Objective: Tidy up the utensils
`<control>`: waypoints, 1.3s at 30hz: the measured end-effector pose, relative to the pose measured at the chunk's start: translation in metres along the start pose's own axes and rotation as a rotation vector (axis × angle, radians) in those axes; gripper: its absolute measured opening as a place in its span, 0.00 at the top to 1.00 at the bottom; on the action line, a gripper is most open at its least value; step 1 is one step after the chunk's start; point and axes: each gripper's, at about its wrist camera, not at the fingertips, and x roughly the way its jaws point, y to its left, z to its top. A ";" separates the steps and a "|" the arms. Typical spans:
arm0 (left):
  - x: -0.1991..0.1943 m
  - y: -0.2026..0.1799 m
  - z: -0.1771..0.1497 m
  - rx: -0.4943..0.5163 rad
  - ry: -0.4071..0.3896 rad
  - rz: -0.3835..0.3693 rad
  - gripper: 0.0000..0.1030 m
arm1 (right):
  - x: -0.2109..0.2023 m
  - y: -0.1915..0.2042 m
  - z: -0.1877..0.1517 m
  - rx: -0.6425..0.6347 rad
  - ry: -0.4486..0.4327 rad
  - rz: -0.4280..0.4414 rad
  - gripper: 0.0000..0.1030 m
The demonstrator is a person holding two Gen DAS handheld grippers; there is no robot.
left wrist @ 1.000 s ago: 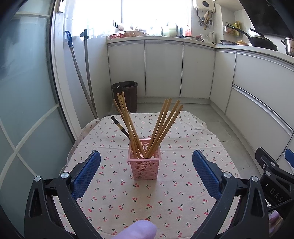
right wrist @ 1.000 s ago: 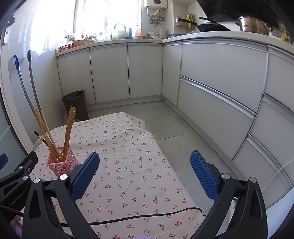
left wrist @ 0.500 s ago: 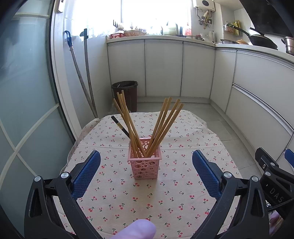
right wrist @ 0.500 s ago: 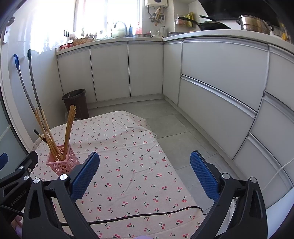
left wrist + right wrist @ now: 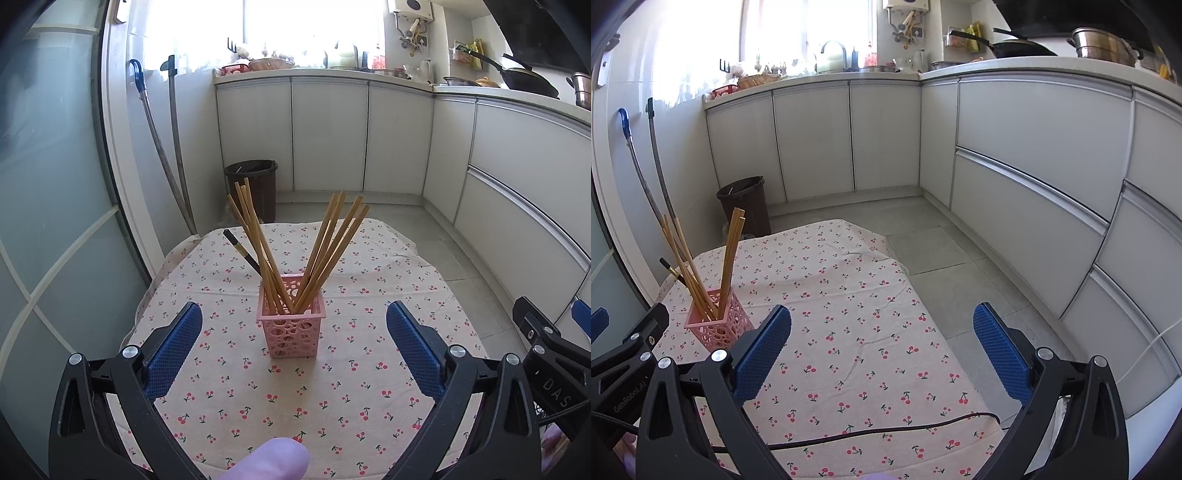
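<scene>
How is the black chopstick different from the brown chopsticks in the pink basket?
The black chopstick is dark with a pale band, while the brown chopsticks are plain wood colour. There is one black chopstick, but many brown chopsticks, fanned in two bunches. The black chopstick leans lower, toward the back left; the brown chopsticks stand steeper and reach higher. Both kinds stand in the pink basket on the cherry tablecloth.
</scene>
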 end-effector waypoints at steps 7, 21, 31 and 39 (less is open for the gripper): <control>0.000 0.000 -0.001 0.003 0.003 0.001 0.07 | 0.000 0.000 0.000 -0.001 0.002 0.000 0.06; 0.003 0.002 -0.001 0.002 0.021 0.001 0.07 | 0.003 0.001 -0.003 -0.001 0.014 0.000 0.07; 0.003 0.001 -0.002 0.001 0.021 -0.001 0.07 | 0.005 0.003 -0.003 -0.004 0.025 0.002 0.07; 0.003 -0.003 -0.004 0.023 0.018 -0.003 0.11 | 0.009 0.002 -0.003 -0.005 0.037 -0.002 0.07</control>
